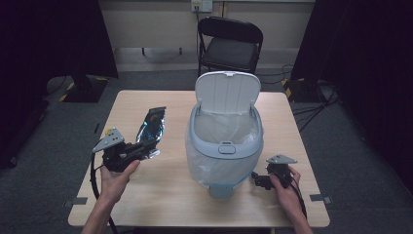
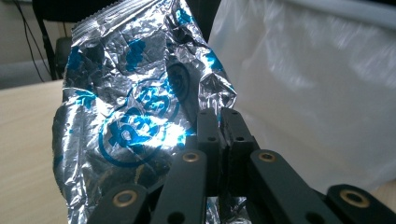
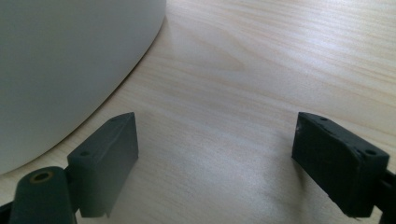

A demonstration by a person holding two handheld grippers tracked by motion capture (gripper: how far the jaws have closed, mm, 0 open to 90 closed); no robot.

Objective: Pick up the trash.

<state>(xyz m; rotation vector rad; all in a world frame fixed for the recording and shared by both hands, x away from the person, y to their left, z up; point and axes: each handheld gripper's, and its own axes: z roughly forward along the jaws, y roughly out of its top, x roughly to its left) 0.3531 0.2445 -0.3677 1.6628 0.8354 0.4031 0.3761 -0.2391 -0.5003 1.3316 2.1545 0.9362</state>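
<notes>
A crinkled silver and blue foil snack bag (image 1: 152, 127) (image 2: 135, 116) hangs above the left half of the table, pinched by its lower edge in my left gripper (image 1: 146, 148) (image 2: 219, 119), whose jaws are shut on the foil. To its right stands a white lidded bin (image 1: 225, 141) with its lid up and a clear liner inside; the liner (image 2: 317, 93) shows just behind the bag in the left gripper view. My right gripper (image 1: 258, 181) (image 3: 215, 154) rests low by the bin's right foot, jaws wide open over bare wood, with the bin's wall (image 3: 65, 65) at its left.
The wooden table (image 1: 160, 195) has bare surface in front of the bin and along its near edge. A black folding chair (image 1: 229, 44) stands behind the table's far side. Dark curtains flank the room at both sides.
</notes>
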